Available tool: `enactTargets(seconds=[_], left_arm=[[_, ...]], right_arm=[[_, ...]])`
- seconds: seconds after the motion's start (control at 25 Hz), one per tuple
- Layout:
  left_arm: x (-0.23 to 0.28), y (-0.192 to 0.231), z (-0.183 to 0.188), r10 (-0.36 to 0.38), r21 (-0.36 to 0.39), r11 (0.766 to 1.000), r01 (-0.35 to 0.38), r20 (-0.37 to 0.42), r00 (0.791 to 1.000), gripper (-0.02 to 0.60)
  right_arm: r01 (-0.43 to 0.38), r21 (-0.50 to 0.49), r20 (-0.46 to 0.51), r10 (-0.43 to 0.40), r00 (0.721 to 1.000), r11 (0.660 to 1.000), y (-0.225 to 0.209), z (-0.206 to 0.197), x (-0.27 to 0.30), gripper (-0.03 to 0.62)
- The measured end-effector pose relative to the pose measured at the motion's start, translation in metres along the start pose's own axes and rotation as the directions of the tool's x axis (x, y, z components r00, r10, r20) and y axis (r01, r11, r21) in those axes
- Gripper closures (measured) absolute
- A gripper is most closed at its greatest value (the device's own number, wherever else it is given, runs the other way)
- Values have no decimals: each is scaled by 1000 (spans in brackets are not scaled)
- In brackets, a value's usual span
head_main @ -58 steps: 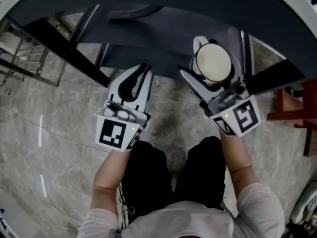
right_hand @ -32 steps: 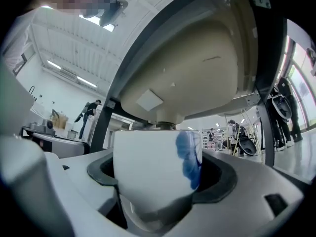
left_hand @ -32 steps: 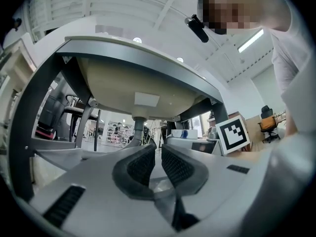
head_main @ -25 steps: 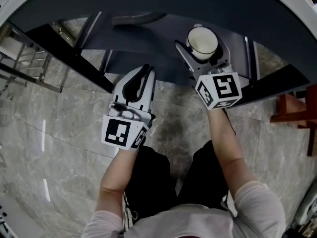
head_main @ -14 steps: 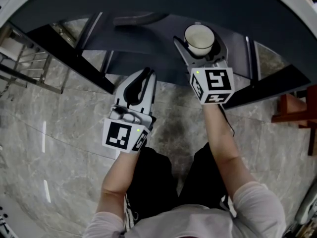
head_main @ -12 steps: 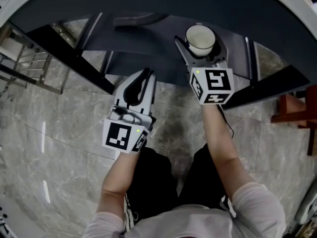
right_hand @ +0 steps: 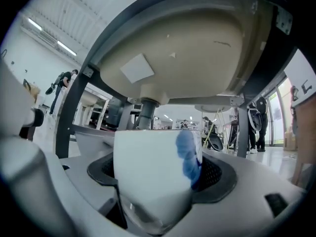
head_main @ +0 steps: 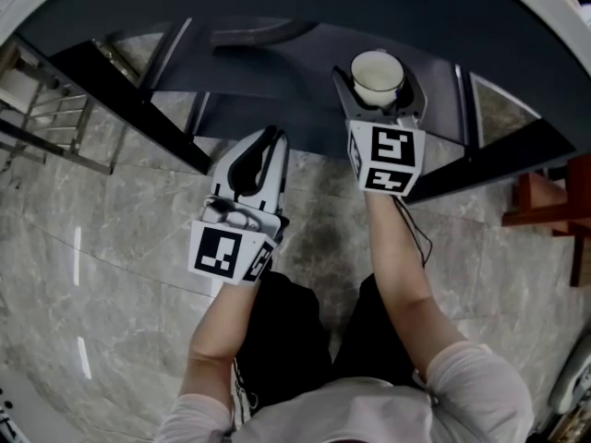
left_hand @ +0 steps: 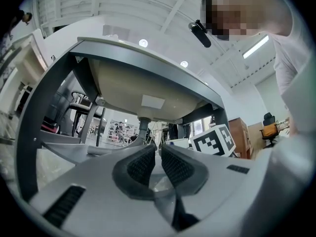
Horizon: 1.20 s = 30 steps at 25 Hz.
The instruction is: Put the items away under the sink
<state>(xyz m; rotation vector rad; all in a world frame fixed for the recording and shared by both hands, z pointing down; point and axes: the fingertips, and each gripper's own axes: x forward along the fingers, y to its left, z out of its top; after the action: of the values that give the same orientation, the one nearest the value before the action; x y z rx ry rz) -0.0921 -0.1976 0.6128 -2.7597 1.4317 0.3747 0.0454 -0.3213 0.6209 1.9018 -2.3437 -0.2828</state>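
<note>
A white cup (head_main: 377,77) with a blue mark on its side (right_hand: 153,172) sits between the jaws of my right gripper (head_main: 379,89), which is shut on it. In the head view the cup is held open end up over the dark grey shelf (head_main: 277,72) under the sink. The right gripper view shows the sink's pale basin underside (right_hand: 182,58) and its drain pipe (right_hand: 146,113) straight ahead above the cup. My left gripper (head_main: 259,146) is shut with nothing in it, at the shelf's front edge, left of the right one.
Dark frame legs (head_main: 138,100) run slantwise beside the shelf. A dark long shape (head_main: 259,35) lies at the shelf's back. A metal rack (head_main: 37,118) stands at the left, a red stool (head_main: 545,215) at the right. The floor is grey marble.
My right gripper has carried the cup forward, deeper over the shelf, and its marker cube has turned. The left gripper has hardly moved.
</note>
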Motion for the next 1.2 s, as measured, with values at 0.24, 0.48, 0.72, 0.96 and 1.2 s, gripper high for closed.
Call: enactTargets(seconds=[0.24,0.48,0.72,0.96,1.2], left_arm=[[-3,1,2,2,-9,1000,-2,10,1000,540],[-6,0,4,1,-9,1000,0,13,1000,540],[-6,-6,5,-6,-5,1000,6,12,1000,540],[-8,-10,10,-10,-7,1000,11,23,1000,540],[-12,-11,14,-3,-6,1000,3,30,1000,540]], right_arm=[[8,-12,-20,-9,1000,1000,1,-3,2,189],[-11,23,-20,12,1000,1000,-2,-3,-2,189],[-6,58,-25,8,1000,998,-12,-5,-10,188],[6,61,-22,-5,1000,998,-12,-5,-9,189],[13,39,-36,-11,999,999,-9,-6,1,189]])
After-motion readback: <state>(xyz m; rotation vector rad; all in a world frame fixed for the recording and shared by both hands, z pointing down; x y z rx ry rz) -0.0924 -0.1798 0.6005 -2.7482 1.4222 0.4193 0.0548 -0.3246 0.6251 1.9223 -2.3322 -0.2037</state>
